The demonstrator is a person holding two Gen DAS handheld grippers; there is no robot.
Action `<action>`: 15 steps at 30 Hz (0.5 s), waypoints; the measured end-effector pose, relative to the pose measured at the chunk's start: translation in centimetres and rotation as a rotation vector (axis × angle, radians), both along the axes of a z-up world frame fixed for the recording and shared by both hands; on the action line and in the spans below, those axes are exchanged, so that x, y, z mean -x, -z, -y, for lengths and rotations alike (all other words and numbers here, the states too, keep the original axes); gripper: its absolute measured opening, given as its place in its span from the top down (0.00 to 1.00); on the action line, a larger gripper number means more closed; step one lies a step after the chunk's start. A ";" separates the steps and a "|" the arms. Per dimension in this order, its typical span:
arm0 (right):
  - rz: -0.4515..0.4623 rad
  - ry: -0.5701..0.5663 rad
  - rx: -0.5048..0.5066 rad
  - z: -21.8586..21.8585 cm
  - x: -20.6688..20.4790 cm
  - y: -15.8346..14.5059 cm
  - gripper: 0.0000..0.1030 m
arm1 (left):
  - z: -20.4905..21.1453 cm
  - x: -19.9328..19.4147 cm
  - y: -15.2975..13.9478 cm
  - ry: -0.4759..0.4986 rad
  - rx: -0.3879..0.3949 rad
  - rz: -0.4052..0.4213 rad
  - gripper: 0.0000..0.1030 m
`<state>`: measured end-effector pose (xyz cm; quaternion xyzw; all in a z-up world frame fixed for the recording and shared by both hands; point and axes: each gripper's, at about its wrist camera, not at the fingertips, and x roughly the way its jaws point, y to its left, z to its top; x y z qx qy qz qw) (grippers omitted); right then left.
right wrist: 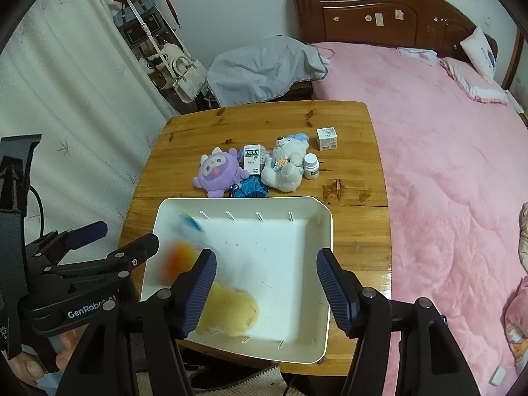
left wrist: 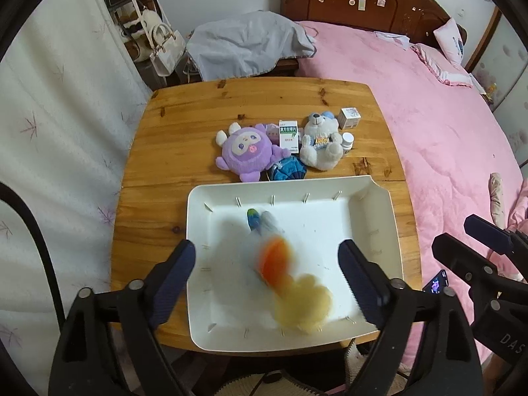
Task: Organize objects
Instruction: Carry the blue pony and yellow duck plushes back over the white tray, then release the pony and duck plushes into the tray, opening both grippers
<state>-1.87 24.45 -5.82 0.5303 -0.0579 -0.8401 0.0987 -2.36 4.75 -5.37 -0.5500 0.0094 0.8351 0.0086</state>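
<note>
A white tray [left wrist: 373, 204] sits on the near half of a wooden table [left wrist: 184, 125]. A blurred yellow, orange and blue toy [left wrist: 290, 277] is in the tray, below my open left gripper [left wrist: 267, 277]. It also shows in the right wrist view [right wrist: 227, 310]. My right gripper [right wrist: 264, 283] is open and empty over the tray [right wrist: 313, 217]. Beyond the tray lie a purple plush [left wrist: 244, 151], a white bear plush [left wrist: 321, 142], a blue pouch [left wrist: 287, 170], a green-white box [left wrist: 288, 133], a small white box [left wrist: 349, 117] and a white bottle [left wrist: 347, 142].
A pink bed [left wrist: 429, 105] runs along the table's right side. A grey cloth [left wrist: 250, 46] lies behind the table. White curtains [left wrist: 59, 105] and hanging bags [left wrist: 161, 43] are to the left. The right gripper [left wrist: 488, 257] shows at the left wrist view's right edge.
</note>
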 end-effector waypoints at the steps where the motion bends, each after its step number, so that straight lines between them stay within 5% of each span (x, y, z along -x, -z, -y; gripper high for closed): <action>1: 0.000 0.000 0.000 0.0 0.0 0.0 0.37 | 0.0 -0.1 -0.1 0.002 0.003 -0.005 0.11; 15: 0.002 -0.005 -0.004 0.4 -0.3 0.1 0.37 | 0.1 -0.3 -0.1 0.005 0.010 0.000 0.11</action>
